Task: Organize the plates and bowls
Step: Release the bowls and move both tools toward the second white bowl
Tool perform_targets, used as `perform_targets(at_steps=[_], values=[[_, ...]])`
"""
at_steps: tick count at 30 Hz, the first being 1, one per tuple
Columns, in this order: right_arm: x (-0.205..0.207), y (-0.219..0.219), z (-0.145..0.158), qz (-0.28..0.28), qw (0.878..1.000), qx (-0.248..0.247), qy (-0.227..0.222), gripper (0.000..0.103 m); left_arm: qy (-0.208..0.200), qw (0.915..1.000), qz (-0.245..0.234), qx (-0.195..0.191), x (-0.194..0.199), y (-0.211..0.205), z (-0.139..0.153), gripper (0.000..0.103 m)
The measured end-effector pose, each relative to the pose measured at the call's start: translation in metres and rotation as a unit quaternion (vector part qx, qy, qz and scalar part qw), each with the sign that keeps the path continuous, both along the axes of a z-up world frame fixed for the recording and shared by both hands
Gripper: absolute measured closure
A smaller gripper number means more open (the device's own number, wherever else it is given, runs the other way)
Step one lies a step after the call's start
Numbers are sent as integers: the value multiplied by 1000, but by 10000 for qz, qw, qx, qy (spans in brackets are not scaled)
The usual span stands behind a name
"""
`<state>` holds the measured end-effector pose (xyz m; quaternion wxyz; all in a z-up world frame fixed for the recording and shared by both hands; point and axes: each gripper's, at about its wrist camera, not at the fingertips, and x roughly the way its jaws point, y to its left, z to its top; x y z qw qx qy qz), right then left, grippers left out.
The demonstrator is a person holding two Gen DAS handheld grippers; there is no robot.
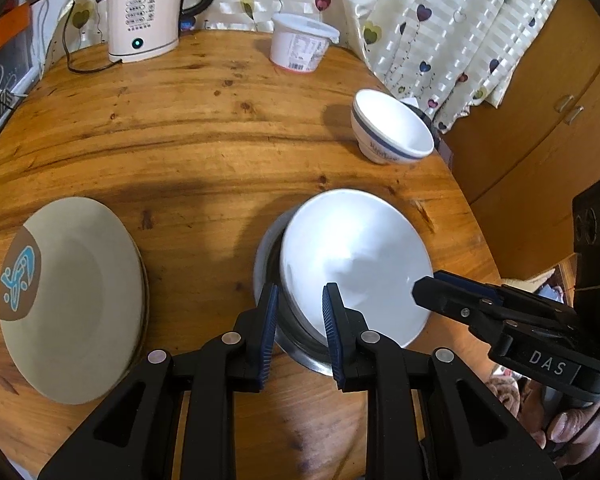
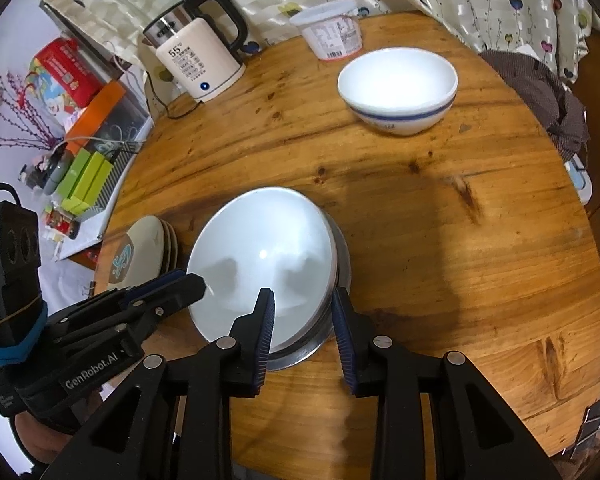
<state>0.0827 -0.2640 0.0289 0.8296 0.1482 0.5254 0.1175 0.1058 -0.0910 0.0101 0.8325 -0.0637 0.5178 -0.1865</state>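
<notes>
A white bowl (image 1: 352, 256) sits nested in a steel bowl (image 1: 266, 268) on the round wooden table (image 1: 204, 136). My left gripper (image 1: 300, 304) is open, its jaws astride the near-left rims of both bowls. My right gripper (image 2: 302, 308) is open, its jaws astride the right rim of the white bowl (image 2: 260, 264) and steel bowl (image 2: 340, 256). A stack of beige plates (image 1: 72, 296) with a blue motif lies to the left; it also shows in the right wrist view (image 2: 144, 252). A white bowl with a blue band (image 1: 392, 128) stands at the far right of the table (image 2: 398, 88).
An electric kettle on its base (image 1: 144, 12) and a white lidded tub (image 1: 300, 42) stand at the back. A heart-print curtain (image 1: 440, 20) hangs behind. A wooden cabinet (image 1: 540, 128) is on the right. Clutter and boxes (image 2: 80, 160) lie off the table's left edge.
</notes>
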Motion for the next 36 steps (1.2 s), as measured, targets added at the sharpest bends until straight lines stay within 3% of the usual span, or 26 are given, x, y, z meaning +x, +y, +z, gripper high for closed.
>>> perform_targets(at_steps=[7, 21, 32, 34, 36], values=[[2, -1, -6, 10, 10000, 58, 6, 84, 69, 9999, -3, -150, 4, 2, -7, 80], [2, 0, -5, 16, 10000, 85, 21, 84, 78, 9998, -81, -142, 6, 3, -7, 80], [-4, -18, 16, -185, 9991, 8, -393, 75, -229, 9990, 67, -383, 5, 15, 13, 79], [-5, -21, 20, -190, 9986, 38, -501, 68, -327, 9987, 45, -399, 5, 12, 17, 78], [-5, -24, 23, -194, 9982, -15, -574, 64, -395, 9983, 8, -422, 5, 10, 20, 69]])
